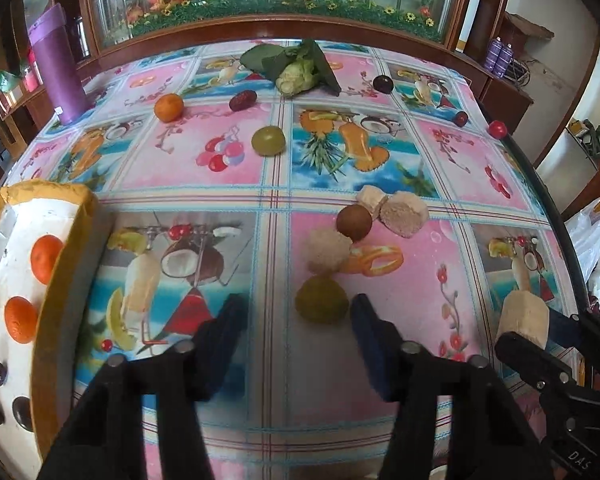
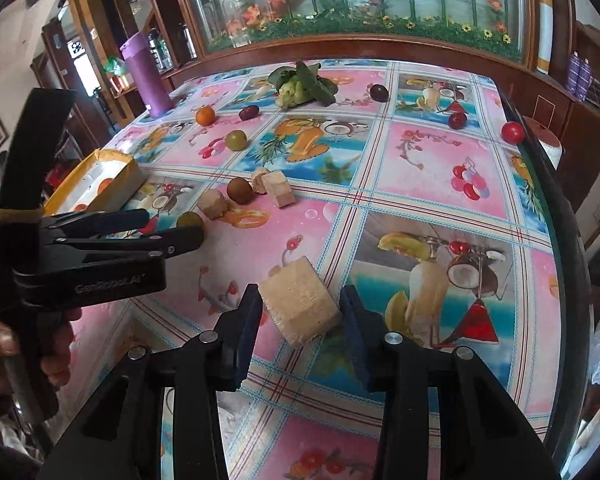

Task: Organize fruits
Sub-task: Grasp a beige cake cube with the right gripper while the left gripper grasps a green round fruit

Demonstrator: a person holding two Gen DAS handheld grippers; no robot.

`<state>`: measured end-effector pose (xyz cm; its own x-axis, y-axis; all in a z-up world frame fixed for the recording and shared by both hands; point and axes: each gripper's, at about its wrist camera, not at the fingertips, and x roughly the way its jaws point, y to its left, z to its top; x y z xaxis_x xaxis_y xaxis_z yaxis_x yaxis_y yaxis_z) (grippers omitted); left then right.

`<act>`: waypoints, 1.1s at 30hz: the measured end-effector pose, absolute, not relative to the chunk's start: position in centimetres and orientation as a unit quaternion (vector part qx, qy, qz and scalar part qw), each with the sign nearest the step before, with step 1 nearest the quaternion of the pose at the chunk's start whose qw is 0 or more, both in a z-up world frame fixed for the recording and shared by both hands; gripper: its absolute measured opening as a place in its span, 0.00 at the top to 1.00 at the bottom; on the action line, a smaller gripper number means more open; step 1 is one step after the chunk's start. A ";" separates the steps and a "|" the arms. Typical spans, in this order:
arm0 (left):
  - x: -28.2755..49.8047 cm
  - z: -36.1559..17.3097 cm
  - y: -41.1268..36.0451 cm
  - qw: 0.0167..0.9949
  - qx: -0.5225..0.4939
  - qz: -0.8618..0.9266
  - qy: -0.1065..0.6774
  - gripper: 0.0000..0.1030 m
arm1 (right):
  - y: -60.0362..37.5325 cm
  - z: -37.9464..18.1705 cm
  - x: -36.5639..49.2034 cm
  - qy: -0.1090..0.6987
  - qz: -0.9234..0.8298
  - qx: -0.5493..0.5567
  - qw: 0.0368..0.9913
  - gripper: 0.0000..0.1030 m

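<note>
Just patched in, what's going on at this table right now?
A person is sorting fruit into a yellow-rimmed box, which already holds two oranges and some dark fruits. The left gripper is open, straddling a green fruit on the tablecloth without pressing it. The right gripper has a pale cut chunk between its fingers; whether the pads grip it is unclear. More fruit and pale chunks lie scattered further back.

Both tools are black plastic with dark blue pads on the fingers. The left tool (image 2: 172, 230) carries grey lettering on its body and a yellowish band around its handle. The right tool (image 2: 300, 322) shows round silver screws behind its pads.
</note>
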<state>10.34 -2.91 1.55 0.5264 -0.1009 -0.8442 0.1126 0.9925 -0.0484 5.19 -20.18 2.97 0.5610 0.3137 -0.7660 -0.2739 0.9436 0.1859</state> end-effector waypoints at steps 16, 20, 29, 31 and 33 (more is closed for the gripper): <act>4.4 3.3 -1.3 0.871 -0.003 -0.118 0.476 0.73 | -20.1 4.0 2.2 0.425 0.153 0.004 0.892 0.62; 2.0 3.8 -0.2 0.869 -0.021 -0.128 0.477 0.73 | -19.8 3.9 0.5 0.429 0.152 0.007 0.890 0.62; -1.1 5.5 3.0 0.881 -0.037 -0.122 0.456 0.73 | -16.6 3.5 -2.0 0.441 0.159 -0.001 0.883 0.62; -1.4 6.0 4.0 0.884 -0.040 -0.118 0.450 0.73 | -15.5 3.8 -2.1 0.439 0.164 -0.002 0.883 0.62; -1.6 6.4 5.1 0.887 -0.043 -0.113 0.446 0.73 | -14.4 4.1 -2.1 0.438 0.170 -0.003 0.883 0.62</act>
<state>-1.57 5.05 6.39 0.5775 -0.2385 -0.7808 0.1623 0.9708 -0.1765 -2.10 -14.39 4.11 0.5591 0.2975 -0.7739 -0.3033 0.9421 0.1431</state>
